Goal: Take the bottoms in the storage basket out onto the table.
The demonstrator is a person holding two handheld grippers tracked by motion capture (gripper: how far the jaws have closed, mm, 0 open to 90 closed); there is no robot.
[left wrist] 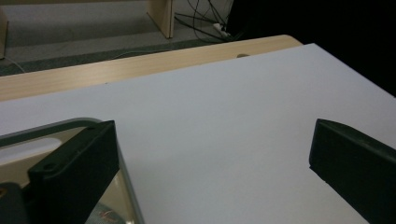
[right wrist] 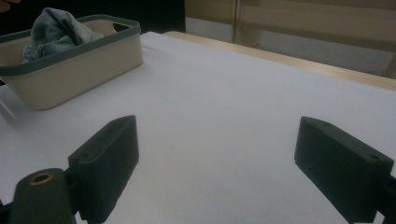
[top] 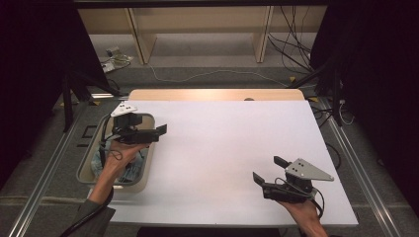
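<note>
Two grippers over a white table (top: 222, 148)
The left gripper (top: 160, 131) hangs above a basket (right wrist: 84, 70) of blue cloth (right wrist: 53, 30); the right gripper (top: 269, 170) is near the front. Both jaws are wide open, holding nothing.

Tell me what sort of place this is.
Probably a lab or recording workspace, not a home. A white-topped table stands between dark curtains, loose cables trail over the floor behind it, and a person holds a hand-held gripper in each hand: left, right. A basket holds crumpled cloth.
</note>
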